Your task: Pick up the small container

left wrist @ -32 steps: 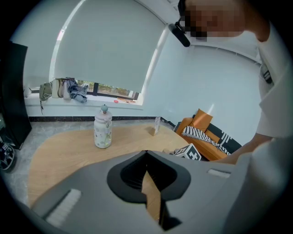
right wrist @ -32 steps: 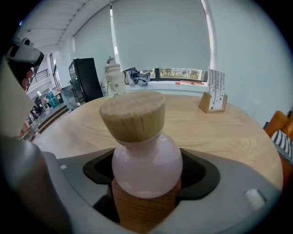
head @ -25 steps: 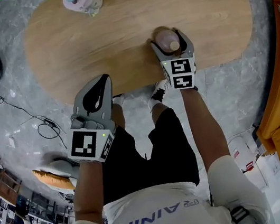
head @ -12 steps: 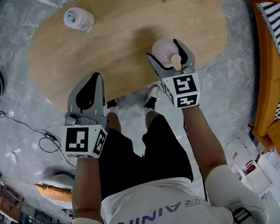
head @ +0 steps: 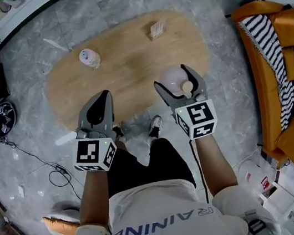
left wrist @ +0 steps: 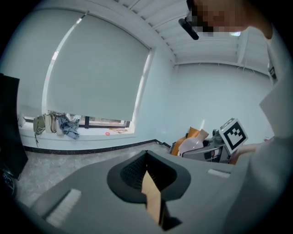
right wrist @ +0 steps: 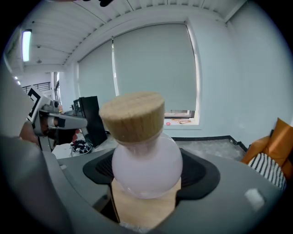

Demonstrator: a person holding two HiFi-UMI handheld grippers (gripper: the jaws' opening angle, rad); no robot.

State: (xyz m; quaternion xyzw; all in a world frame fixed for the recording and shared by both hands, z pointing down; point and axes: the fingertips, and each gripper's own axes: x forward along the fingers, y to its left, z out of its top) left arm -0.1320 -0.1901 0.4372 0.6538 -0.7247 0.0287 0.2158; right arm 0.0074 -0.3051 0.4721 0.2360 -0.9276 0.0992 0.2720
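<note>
Small container (right wrist: 145, 167) clamped between right gripper (head: 174, 79) jaws over table (head: 126, 61) near edge, evidently lifted (left gripper (head: 100, 98) closed, empty).

I take this for a lounge. An oval wooden bench (head: 128, 72) sits on a marble floor (head: 228, 100), with an orange sofa (head: 289, 27) and a roller blind (left wrist: 91, 77).

Right gripper (head: 173, 78) holds small container (head: 168, 77) (pink, corked).

two grippers (head: 102, 96) (head: 172, 77), two pink containers (head: 168, 76) (head: 89, 57) (one wood-capped), one table (head: 131, 60), one sofa (head: 270, 72)
</note>
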